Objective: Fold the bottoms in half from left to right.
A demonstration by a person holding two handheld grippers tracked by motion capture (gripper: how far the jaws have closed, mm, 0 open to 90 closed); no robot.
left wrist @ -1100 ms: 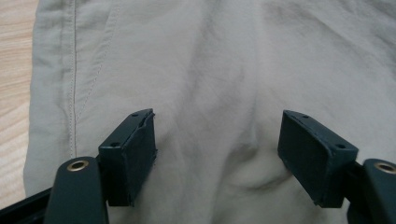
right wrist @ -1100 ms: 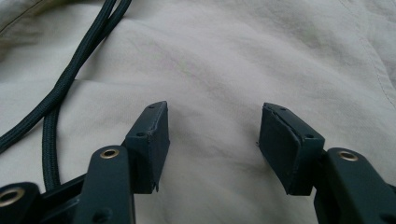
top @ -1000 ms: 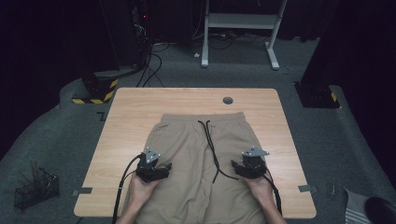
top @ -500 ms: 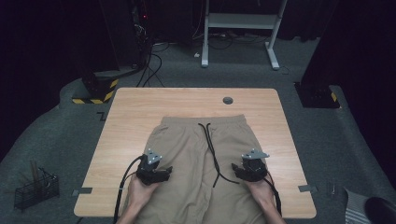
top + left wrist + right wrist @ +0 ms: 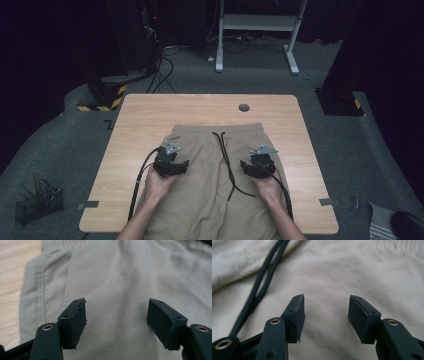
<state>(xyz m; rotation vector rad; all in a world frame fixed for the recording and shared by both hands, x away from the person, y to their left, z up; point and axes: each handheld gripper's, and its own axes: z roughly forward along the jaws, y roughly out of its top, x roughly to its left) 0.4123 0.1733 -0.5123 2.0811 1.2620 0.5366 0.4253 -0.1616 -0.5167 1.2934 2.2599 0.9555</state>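
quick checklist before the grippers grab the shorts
1. Khaki cloth shorts lie flat on the light wooden table: ok.
2. Left gripper over the cloth, jaws apart and just closing, nothing pinched: ok.
3. Right gripper over the cloth, jaws apart and just closing, nothing pinched: ok.
4. Black drawstring cord lies outside the right gripper's jaws: ok.
5. Both grippers sit level with each other on either side of the cord: ok.
6. Jaws actually touching the cloth: cannot tell.

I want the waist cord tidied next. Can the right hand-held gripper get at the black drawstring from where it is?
Probably yes. The right hand-held gripper sits on the shorts just beside the black drawstring, jaws open and empty, with nothing lying between them.
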